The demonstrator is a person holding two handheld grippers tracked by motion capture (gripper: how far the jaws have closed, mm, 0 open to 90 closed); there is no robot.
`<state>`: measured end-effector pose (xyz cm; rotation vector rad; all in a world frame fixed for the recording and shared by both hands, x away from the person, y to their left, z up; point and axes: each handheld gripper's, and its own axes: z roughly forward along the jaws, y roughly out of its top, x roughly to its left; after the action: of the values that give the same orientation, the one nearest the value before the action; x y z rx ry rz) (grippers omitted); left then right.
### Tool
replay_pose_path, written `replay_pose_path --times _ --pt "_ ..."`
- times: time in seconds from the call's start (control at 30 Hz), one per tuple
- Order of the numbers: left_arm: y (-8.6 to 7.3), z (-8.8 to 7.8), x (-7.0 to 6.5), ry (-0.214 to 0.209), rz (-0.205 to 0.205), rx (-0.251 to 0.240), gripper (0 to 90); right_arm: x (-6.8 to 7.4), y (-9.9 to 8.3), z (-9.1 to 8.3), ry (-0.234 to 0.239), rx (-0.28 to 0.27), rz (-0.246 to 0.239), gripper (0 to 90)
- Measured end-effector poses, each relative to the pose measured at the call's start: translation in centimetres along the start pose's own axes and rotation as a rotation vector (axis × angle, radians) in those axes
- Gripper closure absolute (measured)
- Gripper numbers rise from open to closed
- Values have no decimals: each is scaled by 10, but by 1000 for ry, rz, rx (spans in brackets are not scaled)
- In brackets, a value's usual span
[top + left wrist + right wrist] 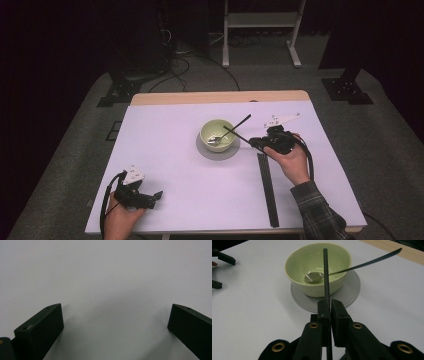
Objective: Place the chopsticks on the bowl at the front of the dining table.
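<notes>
- The counter lies mostly bare, with wide free space between the two hands.
- One green bowl sits on one grey saucer, mid-counter, well off every edge.
- The right gripper has its jaws clenched on one black stick; its tip reaches over the bowl.
- The right gripper view shows one spoon resting inside.
- More black sticks lie near the front edge.
- The left gripper rests front-left, jaws released wide over bare surface.

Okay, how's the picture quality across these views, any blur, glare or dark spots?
High view: table brightly lit, surroundings nearly black, detail soft. Left gripper view: the black fingers blurred at the edges, soft shadow between them. Right gripper view: green bowl sharp, spoon glinting, near gripper body out of focus.
</notes>
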<state>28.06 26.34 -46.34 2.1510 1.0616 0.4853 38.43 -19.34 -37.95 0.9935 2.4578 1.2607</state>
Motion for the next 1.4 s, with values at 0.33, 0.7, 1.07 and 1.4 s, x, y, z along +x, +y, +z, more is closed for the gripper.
replay_pose_path --times 0.33,0.7,1.07,1.4 --pt "0 0 0 0 0 1 0 4 10 12 -4 -1 -6 856" --pt "0 0 0 -2 -3 0 0 10 24 27 -11 0 -12 856" --pt "0 0 0 -1 0 1 0 18 36 45 2 -7 -4 856" --pt "0 0 0 -2 -3 0 0 23 47 63 13 -5 3 856"
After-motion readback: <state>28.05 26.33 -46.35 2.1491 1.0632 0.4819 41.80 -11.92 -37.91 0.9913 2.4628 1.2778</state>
